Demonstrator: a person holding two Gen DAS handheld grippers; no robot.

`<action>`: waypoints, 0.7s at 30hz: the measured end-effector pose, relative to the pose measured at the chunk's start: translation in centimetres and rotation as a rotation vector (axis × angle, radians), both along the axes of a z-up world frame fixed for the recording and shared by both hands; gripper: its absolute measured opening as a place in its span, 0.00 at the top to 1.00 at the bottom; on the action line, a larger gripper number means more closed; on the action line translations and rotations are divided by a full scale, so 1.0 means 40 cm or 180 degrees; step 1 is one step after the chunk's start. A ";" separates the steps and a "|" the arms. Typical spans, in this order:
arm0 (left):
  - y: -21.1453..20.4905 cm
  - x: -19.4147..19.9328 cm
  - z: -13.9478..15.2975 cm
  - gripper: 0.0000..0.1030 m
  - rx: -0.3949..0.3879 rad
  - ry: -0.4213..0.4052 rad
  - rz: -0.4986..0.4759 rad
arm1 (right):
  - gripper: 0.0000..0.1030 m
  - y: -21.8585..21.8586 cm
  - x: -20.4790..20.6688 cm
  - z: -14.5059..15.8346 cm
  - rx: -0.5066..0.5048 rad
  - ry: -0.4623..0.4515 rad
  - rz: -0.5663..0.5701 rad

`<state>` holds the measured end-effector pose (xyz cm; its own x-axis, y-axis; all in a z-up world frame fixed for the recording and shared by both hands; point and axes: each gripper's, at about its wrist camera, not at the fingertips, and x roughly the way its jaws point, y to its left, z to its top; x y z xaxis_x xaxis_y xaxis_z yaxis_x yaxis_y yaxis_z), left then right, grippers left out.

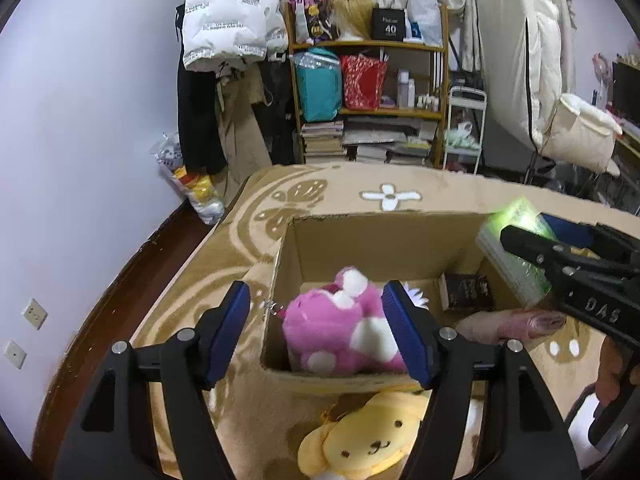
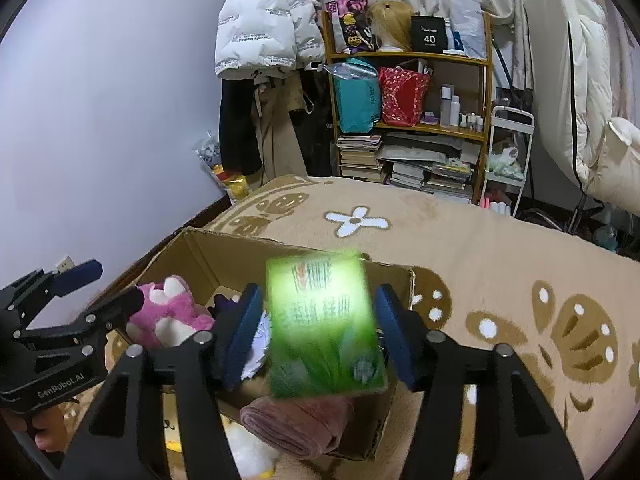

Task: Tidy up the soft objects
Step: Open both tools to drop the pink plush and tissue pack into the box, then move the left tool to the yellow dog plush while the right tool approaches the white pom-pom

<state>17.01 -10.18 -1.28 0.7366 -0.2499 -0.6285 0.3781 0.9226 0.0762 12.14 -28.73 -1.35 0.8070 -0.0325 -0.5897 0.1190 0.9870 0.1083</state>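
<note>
An open cardboard box sits on a tan patterned blanket. Inside lies a pink-and-white plush, straight beyond my left gripper, whose jaws stand open and apart from it on the left side. My right gripper is open over the box with a blurred green pack between its pads; a small gap shows on each side. A folded pink cloth hangs over the box's near edge. In front of the box, a yellow dog plush lies on the blanket.
A small dark box and a white fluffy item rest inside the box. Behind the blanket stand a wooden shelf with bags and books, hanging coats, a white cart and an upright mattress. A wall runs along the left.
</note>
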 end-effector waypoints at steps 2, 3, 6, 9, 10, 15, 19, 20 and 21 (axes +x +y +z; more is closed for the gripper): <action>0.007 -0.001 0.003 0.34 0.0007 0.0052 0.0033 | 0.34 -0.003 -0.006 0.004 0.0013 -0.0006 -0.0014; 0.011 -0.002 0.005 0.34 -0.0002 0.0062 0.0046 | 0.32 -0.003 -0.011 0.007 0.0018 -0.0011 -0.0025; 0.022 -0.007 0.012 0.31 -0.0008 0.0091 0.0071 | 0.19 -0.008 -0.022 0.018 0.0061 -0.0030 -0.0055; 0.037 -0.020 0.025 0.20 -0.0030 0.0062 0.0125 | 0.12 -0.011 -0.040 0.028 0.0064 -0.0050 -0.0072; 0.043 -0.023 0.030 0.18 -0.0041 0.0051 0.0137 | 0.10 -0.012 -0.048 0.030 0.0061 -0.0050 -0.0103; 0.062 -0.048 0.050 0.08 -0.0062 0.0053 0.0166 | 0.03 -0.013 -0.084 0.038 0.0160 -0.0065 -0.0170; 0.078 -0.075 0.060 0.04 -0.0085 0.0020 0.0193 | 0.02 -0.005 -0.108 0.042 0.0202 -0.0045 -0.0190; 0.081 -0.083 0.061 0.03 -0.0085 0.0013 0.0200 | 0.02 0.000 -0.116 0.042 0.0197 -0.0035 -0.0185; 0.085 -0.090 0.061 0.03 -0.0083 0.0013 0.0214 | 0.01 0.004 -0.121 0.042 0.0190 -0.0022 -0.0183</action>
